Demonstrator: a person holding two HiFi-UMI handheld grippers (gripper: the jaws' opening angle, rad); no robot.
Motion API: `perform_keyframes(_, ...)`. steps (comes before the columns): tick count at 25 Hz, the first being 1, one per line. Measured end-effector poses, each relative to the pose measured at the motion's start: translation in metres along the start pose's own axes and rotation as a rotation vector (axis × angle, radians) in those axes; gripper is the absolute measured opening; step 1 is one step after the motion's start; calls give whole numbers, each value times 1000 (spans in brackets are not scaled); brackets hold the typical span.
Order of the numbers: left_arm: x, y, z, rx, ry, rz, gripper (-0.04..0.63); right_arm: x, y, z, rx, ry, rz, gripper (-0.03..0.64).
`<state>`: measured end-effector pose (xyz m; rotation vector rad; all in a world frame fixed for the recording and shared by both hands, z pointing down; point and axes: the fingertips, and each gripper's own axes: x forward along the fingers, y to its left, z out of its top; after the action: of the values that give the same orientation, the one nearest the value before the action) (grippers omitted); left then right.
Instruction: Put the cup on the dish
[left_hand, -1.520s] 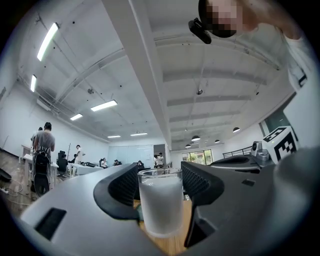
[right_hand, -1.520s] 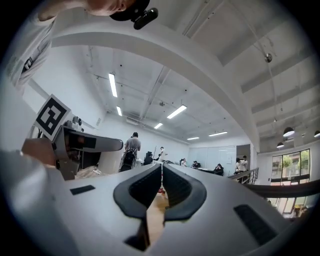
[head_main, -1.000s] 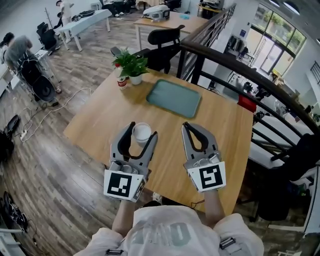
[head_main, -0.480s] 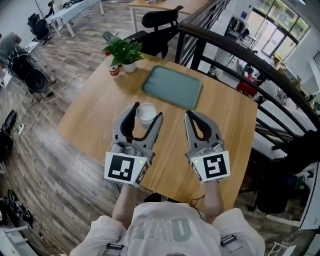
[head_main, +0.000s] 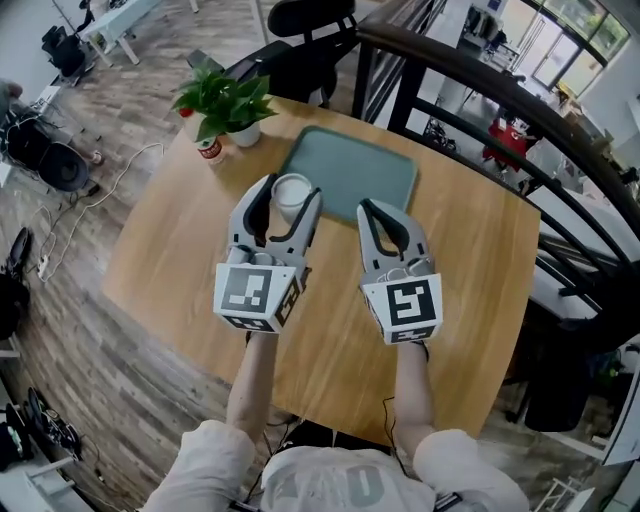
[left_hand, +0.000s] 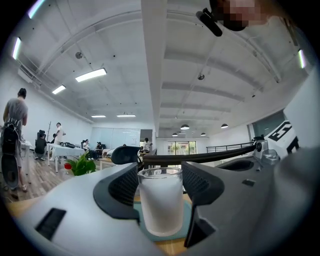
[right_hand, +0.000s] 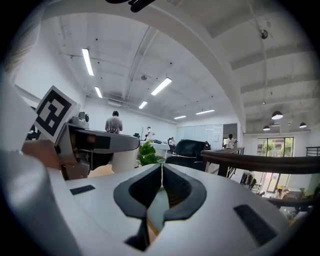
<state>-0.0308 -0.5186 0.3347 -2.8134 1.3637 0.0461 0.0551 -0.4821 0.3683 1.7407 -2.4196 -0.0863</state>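
Cup (head_main: 292, 194) gripped by L gripper (head_main: 291, 190) at dish (head_main: 370, 170) edge — R gripper (head_main: 364, 207) closed, plant (head_main: 222, 102) nearby.

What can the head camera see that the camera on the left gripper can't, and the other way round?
Only the head view: the whole table, the person's arms and the floor around the table. Only the left gripper view: the ceiling lights, and the cup side-on, gripped in the left gripper. Both: the cup, the green dish and the potted plant.
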Motion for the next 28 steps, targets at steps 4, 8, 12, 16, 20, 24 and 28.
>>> perform_keyframes(4, 58, 26, -31, -50, 19, -11, 272, 39, -15, -29, -34, 48, -1, 21)
perform_keyframes(8, 112, 51, -65, -12, 80, 1, 272, 76, -24, -54, -38, 76, 3, 21)
perform_keyframes(12, 161, 75, -119, -5, 178, 33, 272, 103, -38, -85, 21, 112, -3, 21)
perform_keyframes(16, 200, 89, -151, -6, 225, 39, 272, 117, -48, -113, 64, 145, 6, 21)
perform_keyframes(20, 235, 103, -168, -22, 244, 67, 273, 128, -55, -134, 94, 143, 19, 21)
perform_keyframes(24, 256, 113, -194, -34, 286, 93, 272, 134, -58, -152, 81, 164, 40, 21)
perform_keyframes(28, 263, 121, -213, -35, 310, 112, 272, 143, -67, -159, 86, 164, 39, 21)
